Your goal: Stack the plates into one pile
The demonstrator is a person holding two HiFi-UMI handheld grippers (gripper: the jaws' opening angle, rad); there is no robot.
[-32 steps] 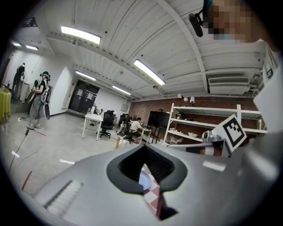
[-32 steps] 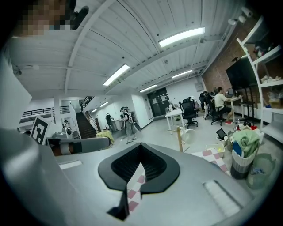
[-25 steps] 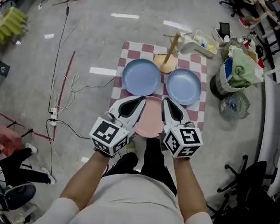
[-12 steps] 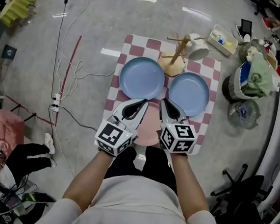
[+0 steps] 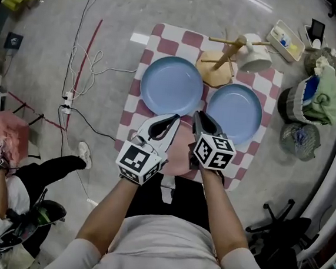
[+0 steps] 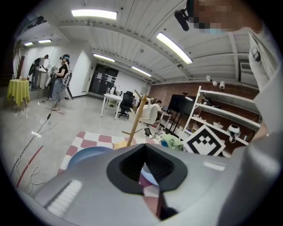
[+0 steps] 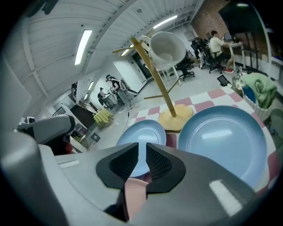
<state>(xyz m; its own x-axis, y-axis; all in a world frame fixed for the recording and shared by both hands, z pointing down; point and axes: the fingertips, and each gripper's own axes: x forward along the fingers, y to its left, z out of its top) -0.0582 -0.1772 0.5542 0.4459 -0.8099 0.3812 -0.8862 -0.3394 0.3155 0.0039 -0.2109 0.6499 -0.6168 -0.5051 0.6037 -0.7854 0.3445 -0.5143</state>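
Note:
Two blue plates lie side by side on a red-and-white checked cloth [image 5: 160, 32]: the left blue plate [image 5: 171, 85] [image 7: 141, 134] and the right blue plate [image 5: 235, 112] [image 7: 221, 141]. A pink plate [image 5: 181, 147] [image 7: 132, 194] lies at the cloth's near edge, partly hidden under both grippers. My left gripper [image 5: 174, 118] [image 6: 145, 155] hovers over its left side, jaws together and holding nothing. Over the plate's right side is my right gripper [image 5: 197, 115] [image 7: 142, 154], with only a thin slit between its pads and nothing in them.
A wooden mug tree [image 5: 218, 71] with a white mug [image 5: 255, 61] stands behind the plates. A basket [image 5: 319, 95], a fan [image 5: 300, 138] and a tray [image 5: 286, 39] are at the right. Cables [image 5: 77, 92] run along the floor at left, near a person [image 5: 8, 192].
The head view has swung, so the cloth and plates sit more to the right and tilted. Both grippers stay shut over the pink plate. A person has come into view at lower left.

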